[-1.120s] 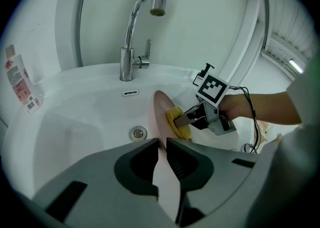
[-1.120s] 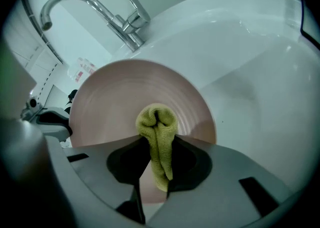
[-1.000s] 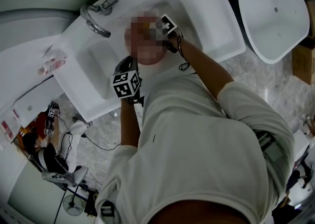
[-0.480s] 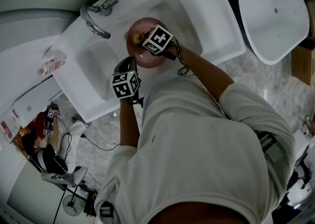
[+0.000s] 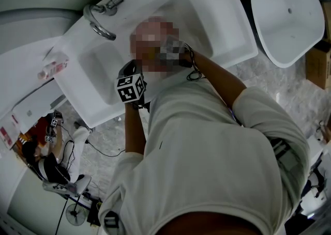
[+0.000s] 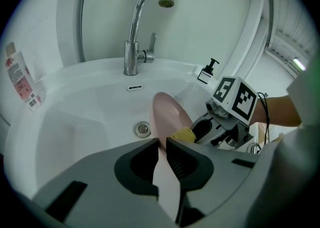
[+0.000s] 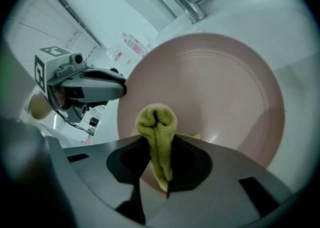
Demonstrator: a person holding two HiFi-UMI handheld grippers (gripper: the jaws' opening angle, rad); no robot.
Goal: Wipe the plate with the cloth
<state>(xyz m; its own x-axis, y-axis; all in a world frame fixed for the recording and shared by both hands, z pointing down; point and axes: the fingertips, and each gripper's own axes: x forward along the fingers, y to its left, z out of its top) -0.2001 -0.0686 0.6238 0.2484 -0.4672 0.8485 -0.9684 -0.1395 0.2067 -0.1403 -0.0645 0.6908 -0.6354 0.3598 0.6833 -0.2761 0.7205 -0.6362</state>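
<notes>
Lower centre of the left gripper view: left gripper (image 6: 162,147), jaws clamped on the near rim of a round pale-pink plate (image 6: 170,114). Held on edge, tilted, above the bowl of a white ceramic sink (image 6: 85,117), with the drain just left of the plate and a curved chrome tap (image 6: 136,31) at upper centre. Bottom centre of the right gripper view: right gripper (image 7: 156,169), jaws pinched on a folded yellow-green terry cloth (image 7: 159,124). Bunched end of the cloth up against the lower left of the plate's face. Far left of the left gripper view: a small bottle with a pink-and-white label (image 6: 20,79) at the sink's edge.
</notes>
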